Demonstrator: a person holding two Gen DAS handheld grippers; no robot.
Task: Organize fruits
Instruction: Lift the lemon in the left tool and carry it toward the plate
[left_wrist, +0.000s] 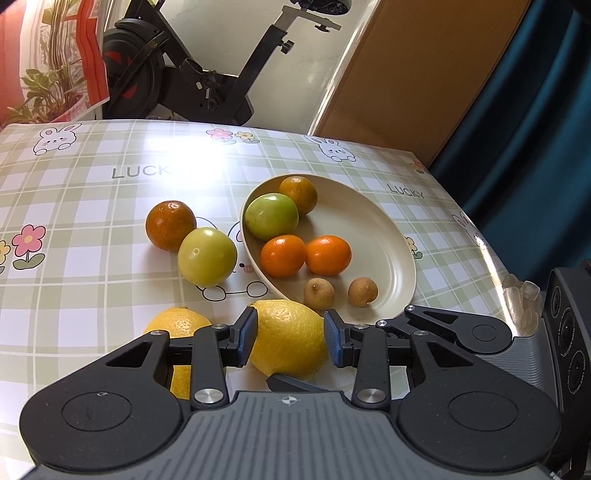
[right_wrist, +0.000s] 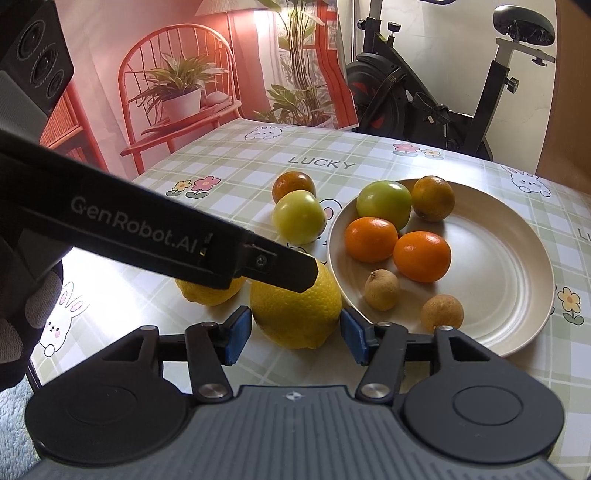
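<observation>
Lemon (left_wrist: 291, 332) sits on the table (left_wrist: 92, 206), just beside the near rim of the plate (left_wrist: 376, 236), and the left gripper (left_wrist: 290, 338) has its jaws clenched on it. The right gripper (right_wrist: 295, 334) straddles the same lemon with jaws released, its pads just clear of the peel. A second lemon (left_wrist: 177, 326) lies on the side away from the plate. On the plate are two oranges (left_wrist: 282, 256), a green fruit (left_wrist: 271, 216) and two small brown fruits (left_wrist: 319, 293).
</observation>
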